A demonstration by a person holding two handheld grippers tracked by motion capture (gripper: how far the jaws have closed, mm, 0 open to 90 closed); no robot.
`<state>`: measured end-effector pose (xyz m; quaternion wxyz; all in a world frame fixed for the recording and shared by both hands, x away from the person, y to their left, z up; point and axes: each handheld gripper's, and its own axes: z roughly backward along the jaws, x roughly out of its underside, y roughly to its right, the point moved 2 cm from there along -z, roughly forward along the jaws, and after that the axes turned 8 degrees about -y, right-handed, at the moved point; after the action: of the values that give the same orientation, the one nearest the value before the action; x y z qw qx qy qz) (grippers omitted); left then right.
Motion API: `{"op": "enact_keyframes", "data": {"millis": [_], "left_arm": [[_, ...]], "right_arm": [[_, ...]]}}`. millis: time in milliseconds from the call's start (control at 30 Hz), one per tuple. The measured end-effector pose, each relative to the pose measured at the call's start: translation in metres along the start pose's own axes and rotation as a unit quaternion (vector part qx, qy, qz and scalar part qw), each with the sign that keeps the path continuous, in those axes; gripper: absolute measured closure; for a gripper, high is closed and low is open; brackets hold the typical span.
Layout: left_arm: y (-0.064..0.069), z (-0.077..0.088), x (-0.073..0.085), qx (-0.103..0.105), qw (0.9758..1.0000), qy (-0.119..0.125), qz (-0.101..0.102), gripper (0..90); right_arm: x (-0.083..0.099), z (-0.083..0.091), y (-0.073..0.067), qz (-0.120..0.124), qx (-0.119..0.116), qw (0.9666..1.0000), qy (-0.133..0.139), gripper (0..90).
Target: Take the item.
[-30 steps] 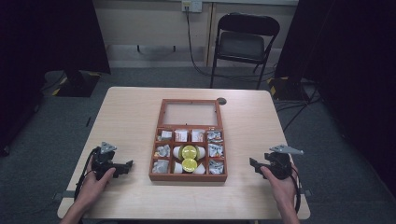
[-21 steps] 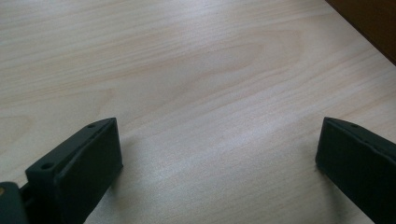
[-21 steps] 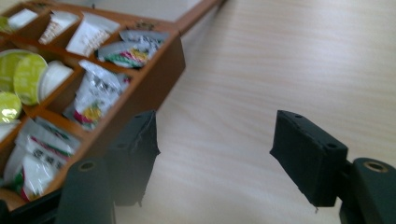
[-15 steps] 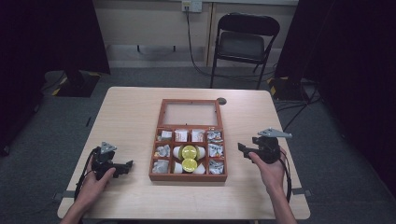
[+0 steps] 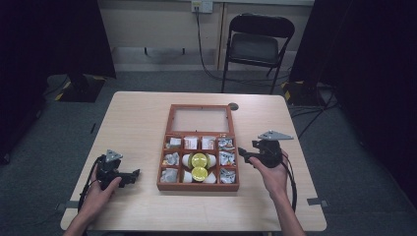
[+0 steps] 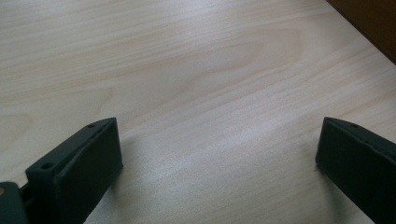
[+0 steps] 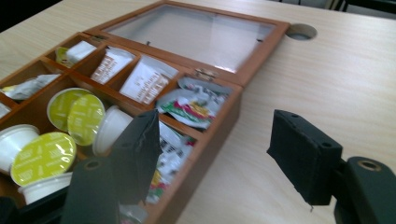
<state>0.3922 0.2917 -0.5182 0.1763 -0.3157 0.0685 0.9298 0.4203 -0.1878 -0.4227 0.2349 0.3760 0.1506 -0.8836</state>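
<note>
In the high view the wooden box (image 5: 198, 150) sits mid-table with its glass lid (image 5: 200, 119) flung back, capsules (image 5: 199, 166) and sachets (image 5: 225, 159) untouched in their compartments, so the picking looks not yet begun; the right gripper (image 5: 244, 155) hangs just beside the box's right wall. The left gripper view has its jaws spread wide over bare table (image 6: 196, 70). The right gripper view shows its jaws, which have just been closing, apart with nothing between them, the left one over the sachet compartments (image 7: 187, 109); a hole (image 7: 300, 31) lies beyond, and nothing blocks the reach

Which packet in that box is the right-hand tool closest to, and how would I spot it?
Find the wooden box mid-table, lid open flat. In its right-hand column, beside the right gripper, lies a crinkled foil packet printed red and green; its neighbours are plain white sachets.
</note>
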Motion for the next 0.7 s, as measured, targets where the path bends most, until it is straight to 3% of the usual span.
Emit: {"op": "enact_keyframes", "data": {"millis": [100, 300, 467, 700], "left_arm": [[0.0, 0.0, 0.0, 0.001, 1.0, -0.002, -0.002, 0.0], [0.0, 0.0, 0.0, 0.001, 1.0, 0.001, 0.001, 0.0], [0.0, 0.0, 0.0, 0.001, 1.0, 0.0, -0.001, 0.0], [0.0, 0.0, 0.0, 0.001, 1.0, 0.001, 0.001, 0.0]], "right_arm": [[-0.012, -0.004, -0.016, 0.024, -0.005, 0.9997, 0.001, 32.1], [-0.024, -0.012, -0.034, 0.034, -0.033, 0.9989, 0.008, 32.3], [-0.026, -0.015, -0.046, 0.04, -0.048, 0.998, 0.011, 33.1], [-0.016, -0.025, -0.065, 0.059, -0.07, 0.9957, -0.016, 35.2]]}}
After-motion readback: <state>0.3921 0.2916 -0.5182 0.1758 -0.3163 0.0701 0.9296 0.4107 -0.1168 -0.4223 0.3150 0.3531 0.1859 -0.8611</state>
